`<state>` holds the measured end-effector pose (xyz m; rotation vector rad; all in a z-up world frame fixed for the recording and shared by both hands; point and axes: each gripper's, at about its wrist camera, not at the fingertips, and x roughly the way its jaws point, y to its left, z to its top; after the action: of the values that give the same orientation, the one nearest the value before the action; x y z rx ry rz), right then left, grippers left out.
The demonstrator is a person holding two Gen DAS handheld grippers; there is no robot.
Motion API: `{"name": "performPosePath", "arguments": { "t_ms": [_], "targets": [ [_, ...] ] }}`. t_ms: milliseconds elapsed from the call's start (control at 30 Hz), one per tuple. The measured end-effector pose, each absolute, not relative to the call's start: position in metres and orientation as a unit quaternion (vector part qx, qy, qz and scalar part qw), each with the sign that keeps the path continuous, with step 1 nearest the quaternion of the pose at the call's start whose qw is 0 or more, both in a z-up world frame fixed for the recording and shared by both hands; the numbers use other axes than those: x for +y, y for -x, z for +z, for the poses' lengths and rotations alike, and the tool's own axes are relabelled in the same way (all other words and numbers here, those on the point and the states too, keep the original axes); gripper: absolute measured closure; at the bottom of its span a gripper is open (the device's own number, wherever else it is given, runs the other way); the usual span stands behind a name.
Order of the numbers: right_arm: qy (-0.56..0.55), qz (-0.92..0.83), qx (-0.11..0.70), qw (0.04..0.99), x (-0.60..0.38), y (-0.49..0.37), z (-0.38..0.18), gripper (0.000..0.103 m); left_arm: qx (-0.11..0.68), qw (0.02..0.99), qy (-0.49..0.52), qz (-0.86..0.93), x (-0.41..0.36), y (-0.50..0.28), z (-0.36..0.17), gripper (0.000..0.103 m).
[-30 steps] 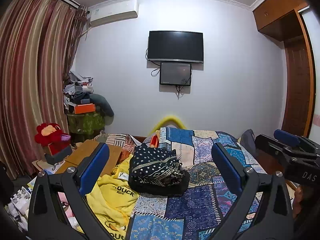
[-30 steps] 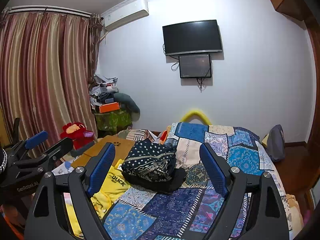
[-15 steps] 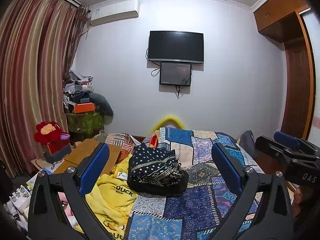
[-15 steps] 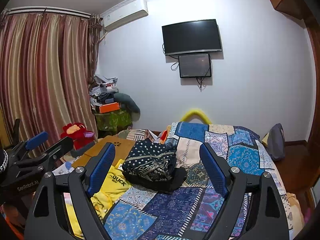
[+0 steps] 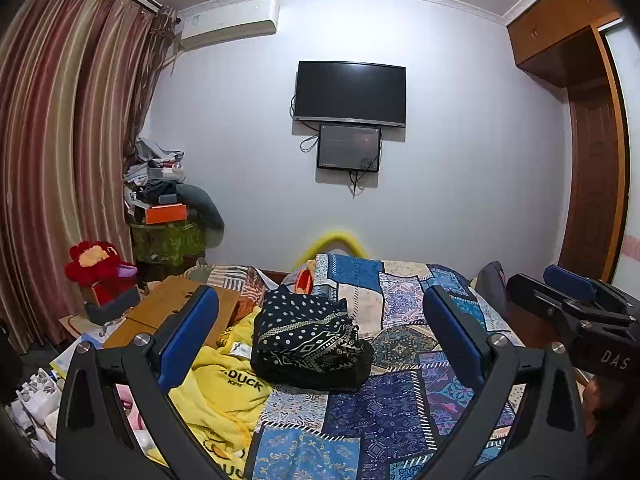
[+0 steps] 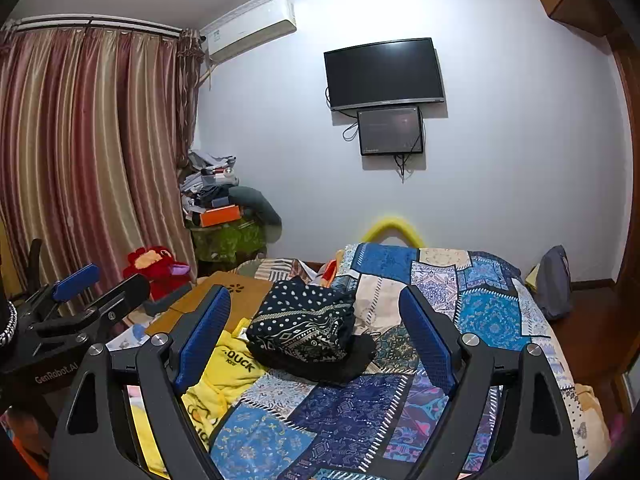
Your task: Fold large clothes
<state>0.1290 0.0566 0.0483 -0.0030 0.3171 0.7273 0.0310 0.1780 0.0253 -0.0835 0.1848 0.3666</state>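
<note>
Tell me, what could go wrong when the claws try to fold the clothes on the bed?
Both claws, the left claw and the right claw, hang open and hold nothing. The dark dotted garment lies partly on the yellow garment, so a claw might pinch both together. The yellow one also lies along the bed's edge, so a tug might drag it off.

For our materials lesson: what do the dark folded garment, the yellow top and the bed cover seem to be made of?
Dark garment: thin, soft woven cloth, matte, white printed dots and bands; it folds in limp layers.
Yellow top: thicker knit, probably fleece or cotton jersey; soft, rounded creases.
Bed cover: patchwork-look printed cotton, matte; whether sewn or printed is unclear.
</note>
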Motion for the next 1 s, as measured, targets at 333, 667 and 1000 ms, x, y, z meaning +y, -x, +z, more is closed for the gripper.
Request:
{"name": "performPosePath", "arguments": {
  "t_ms": [333, 667, 1000],
  "targets": [
    [0.007, 0.351, 0.151, 0.924, 0.0580, -0.1277, 0.0490, 0.019, 0.100, 0.980, 0.045, 0.164, 0.1760, -0.0345, 0.0250, 0.000],
    [0.005, 0.349, 0.155, 0.924, 0.0574, -0.1303, 0.0473, 0.019, 0.100, 0.980, 0.044, 0.165, 0.1750, -0.0346, 0.0240, 0.000],
    [0.005, 0.348, 0.157, 0.924, 0.0567, -0.1305, 0.0458, 0.019, 0.101, 0.980, 0.041, 0.166, 0.1758, -0.0357, 0.0239, 0.000]
  ]
}}
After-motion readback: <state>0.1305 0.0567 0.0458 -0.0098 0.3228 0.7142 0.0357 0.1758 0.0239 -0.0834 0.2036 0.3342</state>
